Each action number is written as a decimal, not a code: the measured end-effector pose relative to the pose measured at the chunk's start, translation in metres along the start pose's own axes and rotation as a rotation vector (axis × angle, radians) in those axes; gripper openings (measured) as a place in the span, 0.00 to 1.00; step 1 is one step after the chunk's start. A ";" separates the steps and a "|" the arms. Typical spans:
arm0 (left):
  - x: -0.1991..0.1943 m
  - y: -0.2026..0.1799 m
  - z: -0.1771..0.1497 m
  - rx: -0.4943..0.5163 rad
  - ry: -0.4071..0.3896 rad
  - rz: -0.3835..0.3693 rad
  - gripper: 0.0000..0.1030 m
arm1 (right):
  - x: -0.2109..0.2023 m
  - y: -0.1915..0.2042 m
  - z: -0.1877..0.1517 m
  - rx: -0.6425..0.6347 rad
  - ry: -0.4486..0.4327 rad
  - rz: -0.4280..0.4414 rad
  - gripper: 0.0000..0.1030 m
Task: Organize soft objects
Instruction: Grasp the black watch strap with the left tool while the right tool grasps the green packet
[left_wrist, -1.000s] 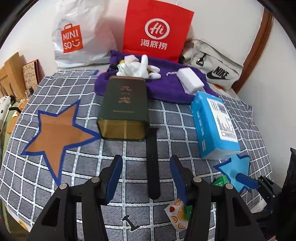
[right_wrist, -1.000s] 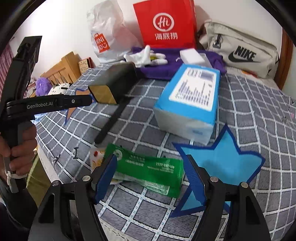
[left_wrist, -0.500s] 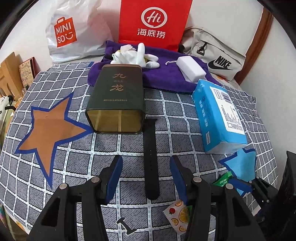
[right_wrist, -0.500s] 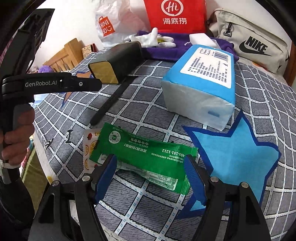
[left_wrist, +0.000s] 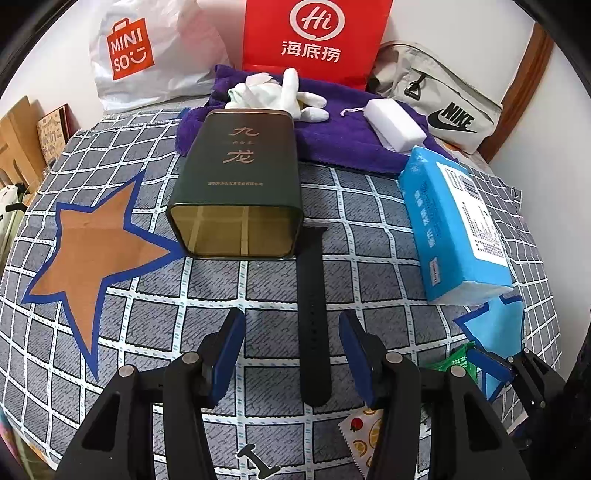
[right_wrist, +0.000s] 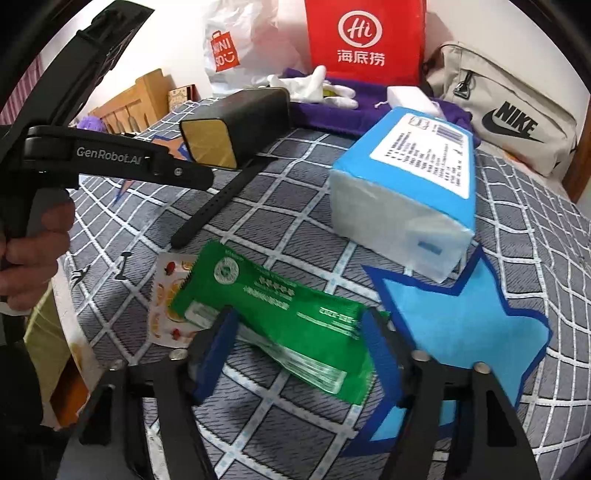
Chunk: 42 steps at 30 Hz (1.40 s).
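My left gripper (left_wrist: 291, 325) is open, its jaws either side of a black strap (left_wrist: 313, 314) lying on the checked cloth. My right gripper (right_wrist: 299, 325) is open, its jaws either side of a green packet (right_wrist: 280, 314) that lies partly on a fruit-print sachet (right_wrist: 166, 299). A blue tissue pack (left_wrist: 454, 225) (right_wrist: 410, 181) lies by a blue star (right_wrist: 461, 325). White gloves (left_wrist: 280, 92) and a white block (left_wrist: 395, 123) rest on a purple towel (left_wrist: 343, 136). An orange star (left_wrist: 96, 251) is at left.
A dark green tin (left_wrist: 240, 188) lies on its side, open end toward me. A red bag (left_wrist: 314, 37), a Miniso bag (left_wrist: 147, 55) and a Nike pouch (left_wrist: 443, 107) stand at the back. The bed edge is close at the front.
Both grippers have moved forward and lower. The left now straddles the strap more closely; the right has closed in over the green packet. Both stay open.
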<state>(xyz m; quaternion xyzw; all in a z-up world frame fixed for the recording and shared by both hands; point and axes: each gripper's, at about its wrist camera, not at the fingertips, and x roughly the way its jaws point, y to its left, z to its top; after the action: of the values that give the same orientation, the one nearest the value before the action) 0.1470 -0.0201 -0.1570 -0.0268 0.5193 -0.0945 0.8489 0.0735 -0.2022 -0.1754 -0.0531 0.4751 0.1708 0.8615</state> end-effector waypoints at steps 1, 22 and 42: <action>0.000 0.001 0.000 -0.003 0.000 0.000 0.49 | -0.002 -0.005 0.001 0.012 0.005 -0.010 0.50; -0.001 0.023 0.001 -0.038 -0.009 -0.035 0.49 | -0.003 0.015 0.005 -0.436 0.041 0.044 0.70; 0.027 -0.004 0.001 0.059 0.008 0.063 0.49 | -0.017 -0.043 -0.016 0.007 0.019 0.011 0.36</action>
<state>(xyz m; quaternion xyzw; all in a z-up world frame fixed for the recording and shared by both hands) 0.1597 -0.0296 -0.1797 0.0149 0.5201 -0.0833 0.8499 0.0673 -0.2504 -0.1728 -0.0489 0.4840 0.1734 0.8563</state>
